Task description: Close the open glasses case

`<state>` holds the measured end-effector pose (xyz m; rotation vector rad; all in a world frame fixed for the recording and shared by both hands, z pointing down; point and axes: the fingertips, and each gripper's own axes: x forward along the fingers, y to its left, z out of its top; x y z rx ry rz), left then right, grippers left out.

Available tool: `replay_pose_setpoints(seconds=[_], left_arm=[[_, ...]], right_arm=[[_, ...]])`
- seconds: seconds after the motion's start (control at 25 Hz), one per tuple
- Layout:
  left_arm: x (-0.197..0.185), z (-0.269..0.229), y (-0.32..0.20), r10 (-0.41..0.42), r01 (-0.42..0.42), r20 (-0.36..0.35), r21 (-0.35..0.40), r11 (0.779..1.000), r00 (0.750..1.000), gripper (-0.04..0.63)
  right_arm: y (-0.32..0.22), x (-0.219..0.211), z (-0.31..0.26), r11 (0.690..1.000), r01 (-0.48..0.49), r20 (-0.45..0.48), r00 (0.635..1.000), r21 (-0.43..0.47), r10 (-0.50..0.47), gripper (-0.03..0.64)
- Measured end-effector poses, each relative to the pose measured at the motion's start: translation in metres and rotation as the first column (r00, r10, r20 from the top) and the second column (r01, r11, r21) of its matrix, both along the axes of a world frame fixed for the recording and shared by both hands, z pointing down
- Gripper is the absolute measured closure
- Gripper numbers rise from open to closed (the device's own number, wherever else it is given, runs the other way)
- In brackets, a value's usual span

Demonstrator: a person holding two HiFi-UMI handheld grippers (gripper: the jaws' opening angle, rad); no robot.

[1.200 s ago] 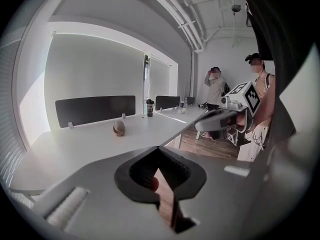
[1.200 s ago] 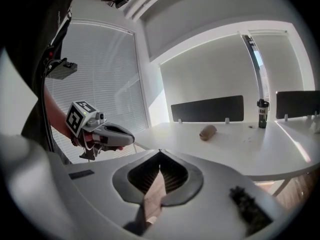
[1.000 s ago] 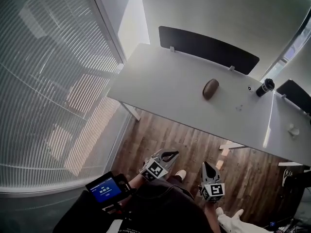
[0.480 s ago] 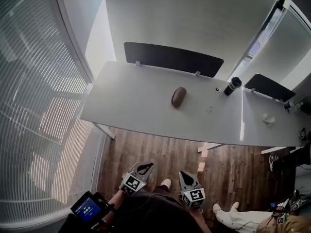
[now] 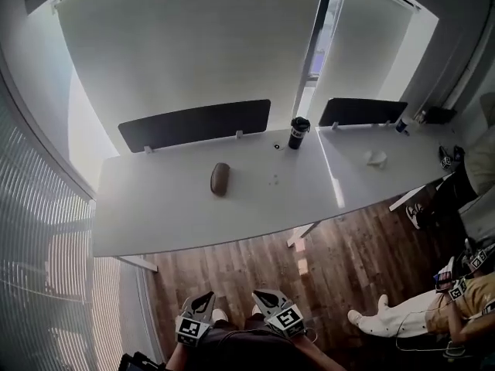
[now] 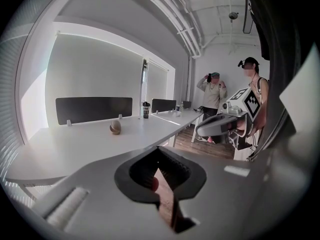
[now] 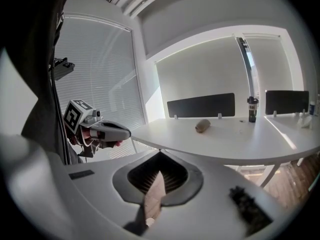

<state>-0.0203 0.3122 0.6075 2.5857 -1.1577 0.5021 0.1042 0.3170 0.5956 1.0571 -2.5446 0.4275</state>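
two grippers hang low over the wooden floor (image 5: 255,253), well short of the white table (image 5: 155,207). the left gripper (image 5: 204,298) has its fingers pressed together at the tips, and only floor shows through the gap behind them, so it holds nothing. the right gripper (image 5: 261,295) is the same, with its tips meeting and nothing in its grasp. the brown glasses case (image 5: 220,178) lies alone near the middle of the table, well apart from both grippers and in front of a dark divider screen (image 5: 193,124). it is too small to tell whether its lid is up or down. a black cup (image 5: 298,132) stands farther right, near the table's back edge. a person (image 5: 433,315) in pale trousers is at the lower right.
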Motion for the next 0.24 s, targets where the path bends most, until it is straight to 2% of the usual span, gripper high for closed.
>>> replay_pose_setpoints(seconds=[0.12, 0.24], left_arm=[[-0.016, -0.003, 0.011, -0.044, 0.045, 0.018, -0.006, 0.999, 0.999, 0.589], [-0.058, -0.014, 0.034, -0.158, 0.16, 0.067, -0.022, 0.987, 0.985, 0.589]], right_arm=[[0.011, -0.021, 0.008, 0.996, 0.089, 0.039, 0.995, 0.013, -0.089, 0.611], [0.021, -0.066, 0.009, 0.976, 0.216, 0.086, 0.973, 0.002, -0.215, 0.611]])
